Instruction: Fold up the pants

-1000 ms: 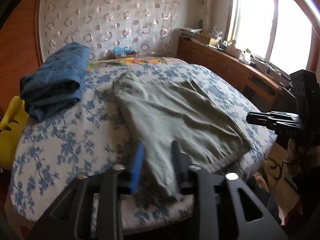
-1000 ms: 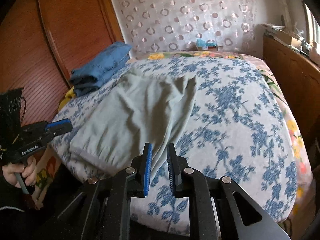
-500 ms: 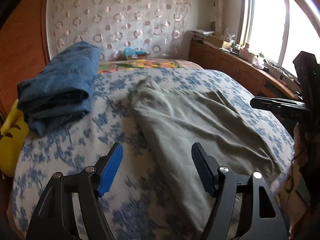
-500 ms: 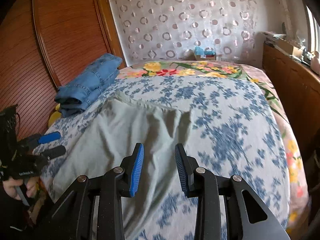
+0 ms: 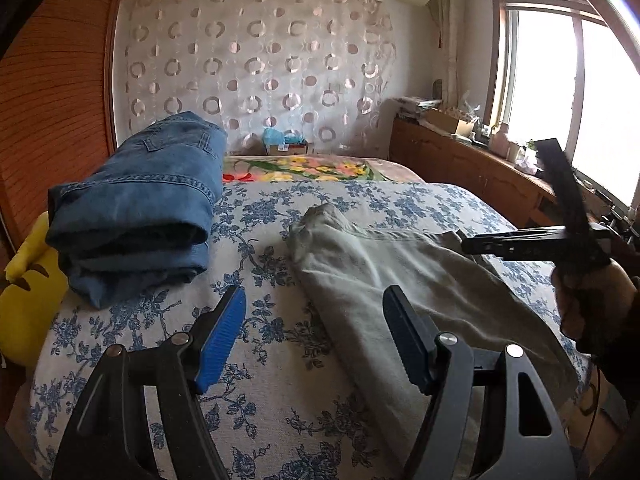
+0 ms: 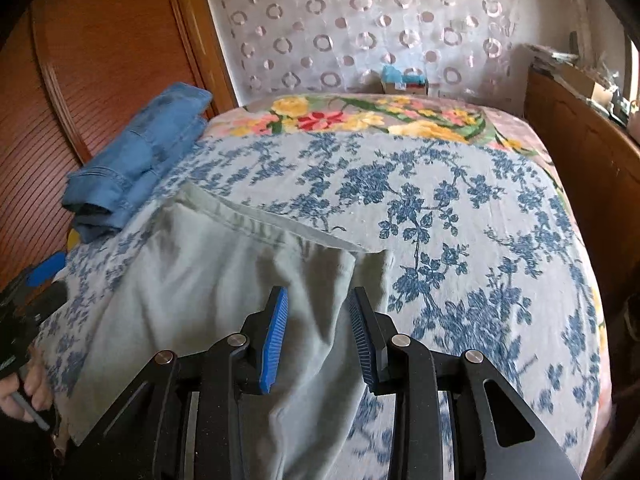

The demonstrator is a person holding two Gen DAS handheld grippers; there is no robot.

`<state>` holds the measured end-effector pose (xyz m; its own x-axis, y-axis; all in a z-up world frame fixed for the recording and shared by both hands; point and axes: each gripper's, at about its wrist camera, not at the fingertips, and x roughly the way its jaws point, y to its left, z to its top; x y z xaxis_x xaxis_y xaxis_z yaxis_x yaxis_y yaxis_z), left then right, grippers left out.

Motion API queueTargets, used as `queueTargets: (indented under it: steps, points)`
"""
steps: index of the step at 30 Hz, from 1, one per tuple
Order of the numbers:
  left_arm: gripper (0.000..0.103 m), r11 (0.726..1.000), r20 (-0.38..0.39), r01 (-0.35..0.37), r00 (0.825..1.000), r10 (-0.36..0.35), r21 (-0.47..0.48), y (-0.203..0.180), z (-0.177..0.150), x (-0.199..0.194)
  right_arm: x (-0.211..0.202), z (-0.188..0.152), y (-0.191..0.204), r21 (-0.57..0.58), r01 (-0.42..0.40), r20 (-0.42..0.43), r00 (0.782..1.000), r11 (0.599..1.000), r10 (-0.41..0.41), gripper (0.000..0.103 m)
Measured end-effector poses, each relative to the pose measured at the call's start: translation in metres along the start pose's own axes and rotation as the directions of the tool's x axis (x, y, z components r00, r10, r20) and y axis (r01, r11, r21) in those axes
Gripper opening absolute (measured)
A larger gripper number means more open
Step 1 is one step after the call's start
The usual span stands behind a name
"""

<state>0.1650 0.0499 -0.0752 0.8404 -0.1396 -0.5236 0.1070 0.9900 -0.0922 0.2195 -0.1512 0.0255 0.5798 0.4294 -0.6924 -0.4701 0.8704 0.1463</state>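
- One pair of soft grey-green cloth pants (image 5: pixel 400 280) lay flat on the bed with the blue-flowered white cover (image 5: pixel 280 380). They sat toward the right side, running from the near edge to the far middle.
- The left gripper (image 5: pixel 314 338) was wide open and held nothing. It hung just above the bed, with its right finger over the left edge of the pants.
- The right gripper (image 6: pixel 318 334) was open about halfway and held nothing too. It hung over the right side of the pants, near the far end with the sewn band.
- The pants looked already laid in half the long way, so I think the step in hand was getting ready for the next fold.
- Next, each gripper would need to go down and pinch an edge of the cloth at the far end. Then both could lift and bring that end over to the near end.
- There was also one folded pile of blue denim jeans (image 5: pixel 136 208) at the far left of the bed, and one yellow soft thing (image 5: pixel 28 300) beside it at the left edge.
- I counted two grippers, one pair of pants to fold, and one pair of jeans.
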Motion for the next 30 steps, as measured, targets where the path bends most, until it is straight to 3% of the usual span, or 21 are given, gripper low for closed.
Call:
queueTargets:
  steps: [9,13,19,26,30]
  points:
    - [0.072,1.000,0.003,-0.002,1.000,0.002,0.014,-0.002,-0.004,0.006,0.034,0.017,-0.005,0.003,0.002,-0.050,0.999,1.000,-0.002,0.020]
    - [0.072,1.000,0.000,-0.002,1.000,0.002,0.002,0.000,-0.005,0.007,0.033,0.017,-0.003,-0.042,0.003,-0.044,0.999,0.999,-0.005,0.005]
    - [0.072,1.000,-0.007,-0.005,1.000,0.005,-0.011,0.003,-0.005,0.009,0.010,0.017,-0.009,-0.041,0.058,0.054,0.997,0.997,-0.056,0.003]
    - [0.072,1.000,-0.028,0.000,1.000,0.001,0.025,-0.002,-0.006,0.013,0.021,0.017,-0.014,-0.040,0.156,0.003,0.988,0.987,-0.156,0.003]
    - [0.072,1.000,-0.037,0.003,0.999,-0.002,0.024,-0.003,-0.006,0.015,0.030,0.016,-0.011,-0.047,0.159,-0.022,0.987,0.986,-0.160,0.004]
